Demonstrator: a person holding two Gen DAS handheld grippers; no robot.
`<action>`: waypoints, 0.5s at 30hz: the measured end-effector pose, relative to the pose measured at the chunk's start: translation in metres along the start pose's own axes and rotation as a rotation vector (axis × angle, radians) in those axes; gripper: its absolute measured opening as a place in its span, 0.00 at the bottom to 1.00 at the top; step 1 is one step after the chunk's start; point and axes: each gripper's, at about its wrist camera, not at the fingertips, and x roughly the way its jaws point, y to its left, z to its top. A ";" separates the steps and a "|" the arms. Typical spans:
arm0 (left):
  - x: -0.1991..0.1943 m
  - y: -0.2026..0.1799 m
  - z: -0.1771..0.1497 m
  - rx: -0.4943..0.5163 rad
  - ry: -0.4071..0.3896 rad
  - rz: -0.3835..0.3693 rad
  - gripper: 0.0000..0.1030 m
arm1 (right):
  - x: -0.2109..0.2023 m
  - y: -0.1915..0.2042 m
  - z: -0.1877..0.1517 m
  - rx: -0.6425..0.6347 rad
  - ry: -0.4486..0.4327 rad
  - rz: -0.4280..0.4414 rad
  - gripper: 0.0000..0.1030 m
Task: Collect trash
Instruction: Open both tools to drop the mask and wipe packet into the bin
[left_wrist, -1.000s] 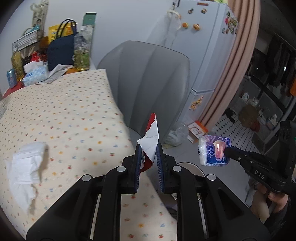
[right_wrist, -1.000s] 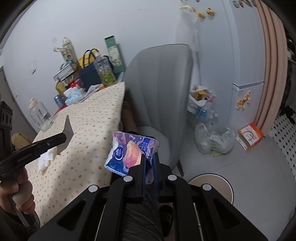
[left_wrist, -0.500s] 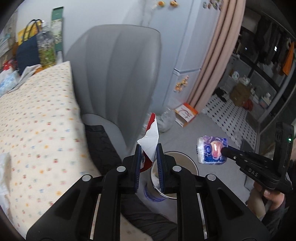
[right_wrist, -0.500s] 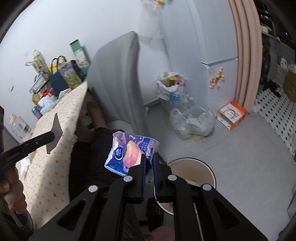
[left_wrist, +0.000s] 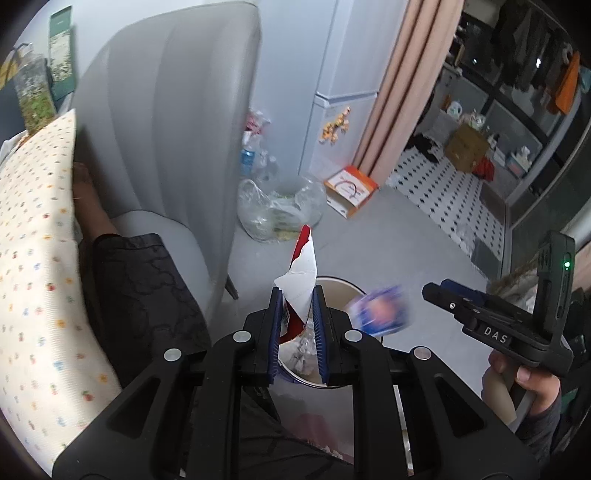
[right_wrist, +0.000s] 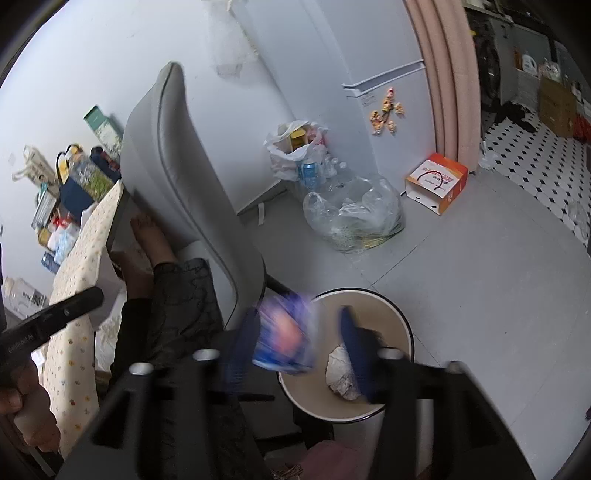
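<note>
The tissue pack (right_wrist: 284, 339), a soft blue and purple plastic packet, is only a blurred smear between the opening jaws of the right gripper (right_wrist: 299, 343), free of both pads above the near left rim of the round cream trash bin (right_wrist: 402, 325), so its long axis cannot be read. The left gripper (left_wrist: 298, 332) is clenched on a torn red and white paper wrapper (left_wrist: 301, 280), a thin pointed scrap standing upright with its tip away from the camera. The wrapper and left fingers hide most of the bin; crumpled white paper (right_wrist: 341, 373) lies inside.
</note>
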 end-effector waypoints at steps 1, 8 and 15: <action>0.005 -0.004 0.000 0.008 0.010 -0.001 0.16 | 0.000 -0.003 -0.001 0.005 0.001 0.002 0.50; 0.043 -0.034 0.001 0.056 0.089 -0.035 0.16 | -0.020 -0.027 -0.001 0.042 -0.054 -0.064 0.62; 0.076 -0.058 0.001 0.099 0.144 -0.052 0.16 | -0.036 -0.055 0.000 0.098 -0.077 -0.088 0.64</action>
